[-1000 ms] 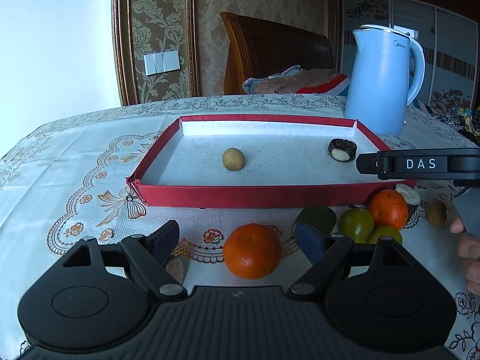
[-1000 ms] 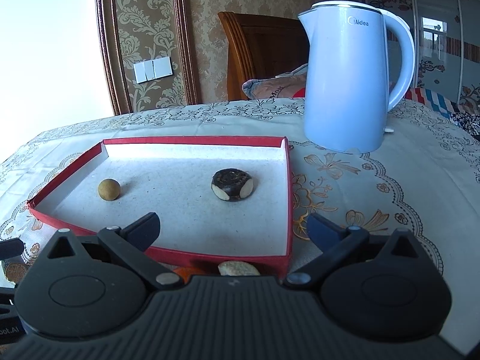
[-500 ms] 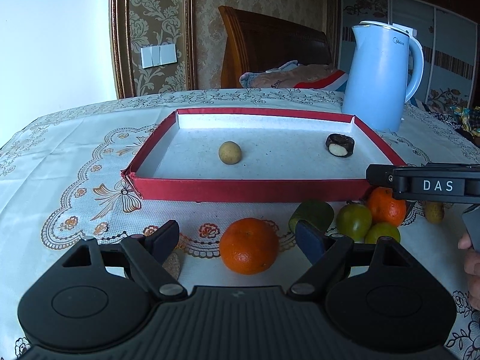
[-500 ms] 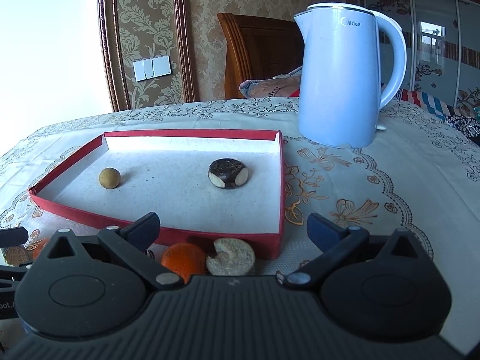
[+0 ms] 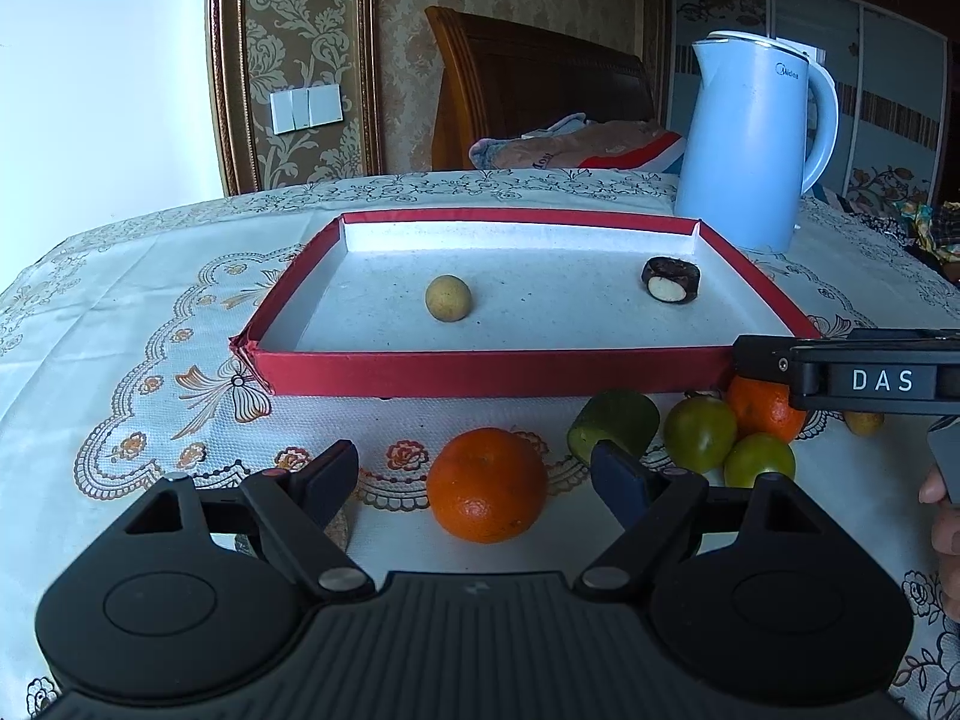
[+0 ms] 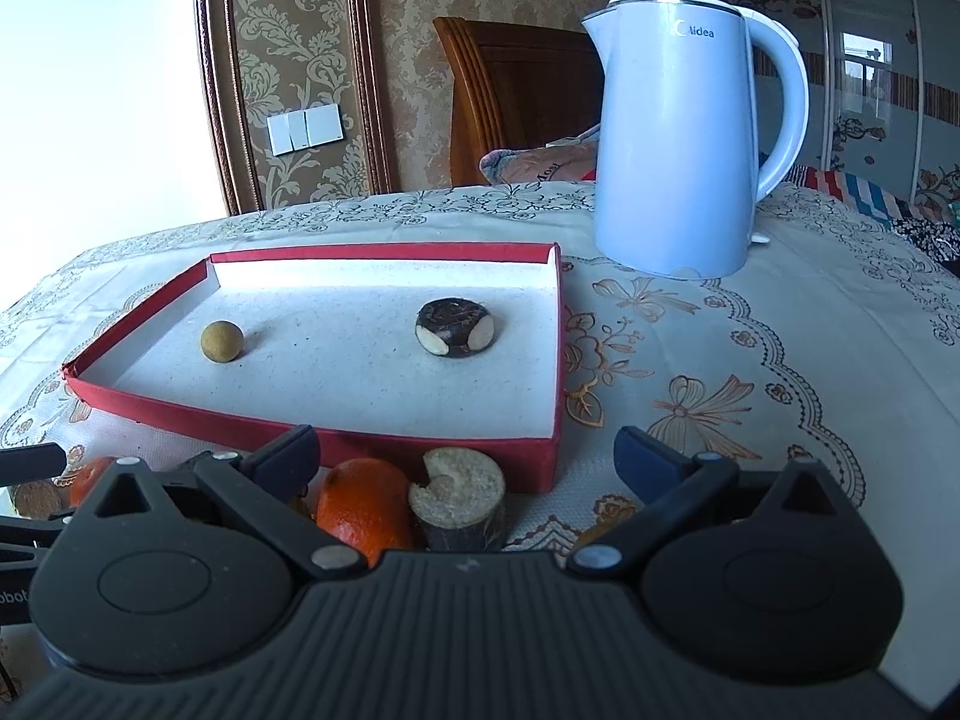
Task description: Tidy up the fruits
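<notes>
A red-walled tray holds a small tan round fruit and a dark brown cut piece. In front of it lie a large orange, a green cut fruit, two green round fruits, and a second orange. My left gripper is open, its fingers either side of the large orange. My right gripper is open above the second orange and a tan cut stub; its side shows in the left wrist view.
A light blue kettle stands behind the tray's right corner. A small brown piece lies under my left finger. A small tan fruit lies at far right. A wooden chair stands beyond the patterned tablecloth.
My right gripper has pulled back from over the tray, so the orange and tan stub in front of the tray now show. My left gripper has risen slightly near the large orange.
</notes>
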`<move>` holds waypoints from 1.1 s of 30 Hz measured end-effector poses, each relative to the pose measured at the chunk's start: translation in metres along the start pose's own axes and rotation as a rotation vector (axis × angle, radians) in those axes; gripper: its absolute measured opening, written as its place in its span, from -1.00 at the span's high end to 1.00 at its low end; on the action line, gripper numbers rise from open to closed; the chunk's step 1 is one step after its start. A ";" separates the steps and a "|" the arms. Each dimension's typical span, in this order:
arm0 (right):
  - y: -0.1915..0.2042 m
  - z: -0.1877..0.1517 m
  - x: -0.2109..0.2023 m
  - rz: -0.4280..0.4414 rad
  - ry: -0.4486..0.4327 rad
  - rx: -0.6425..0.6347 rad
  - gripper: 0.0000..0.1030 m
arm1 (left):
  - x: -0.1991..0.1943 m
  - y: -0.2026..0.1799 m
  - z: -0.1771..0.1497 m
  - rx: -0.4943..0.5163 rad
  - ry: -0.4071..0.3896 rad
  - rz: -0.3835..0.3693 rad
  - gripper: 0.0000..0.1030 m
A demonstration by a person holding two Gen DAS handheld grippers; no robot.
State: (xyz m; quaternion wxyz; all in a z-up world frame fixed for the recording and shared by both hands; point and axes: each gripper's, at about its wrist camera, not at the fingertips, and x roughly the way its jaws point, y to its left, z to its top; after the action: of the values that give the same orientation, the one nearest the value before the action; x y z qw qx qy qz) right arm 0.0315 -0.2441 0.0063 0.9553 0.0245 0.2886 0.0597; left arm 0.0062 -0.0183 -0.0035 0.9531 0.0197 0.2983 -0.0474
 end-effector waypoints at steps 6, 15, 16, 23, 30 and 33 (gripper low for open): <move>0.001 0.000 0.001 -0.002 0.001 -0.005 -1.00 | 0.003 -0.001 0.000 0.000 0.023 -0.011 -0.65; 0.002 -0.001 0.002 -0.003 0.007 -0.012 -1.00 | 0.004 -0.002 -0.001 0.010 0.026 -0.007 -0.67; 0.003 -0.001 0.002 -0.003 0.008 -0.013 -1.00 | 0.004 -0.002 -0.001 0.010 0.026 -0.007 -0.67; 0.003 -0.002 0.002 -0.004 0.011 -0.016 -1.00 | 0.004 -0.002 -0.001 0.013 0.026 -0.006 -0.68; 0.004 -0.002 0.003 -0.004 0.016 -0.018 -1.00 | 0.004 -0.003 -0.001 0.016 0.027 -0.005 -0.69; 0.004 -0.003 0.004 -0.005 0.020 -0.021 -1.00 | 0.004 -0.003 -0.001 0.017 0.027 -0.005 -0.70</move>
State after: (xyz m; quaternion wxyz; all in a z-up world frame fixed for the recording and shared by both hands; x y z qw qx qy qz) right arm 0.0329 -0.2392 0.0018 0.9527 0.0134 0.2975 0.0607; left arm 0.0087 -0.0217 -0.0066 0.9486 0.0275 0.3110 -0.0522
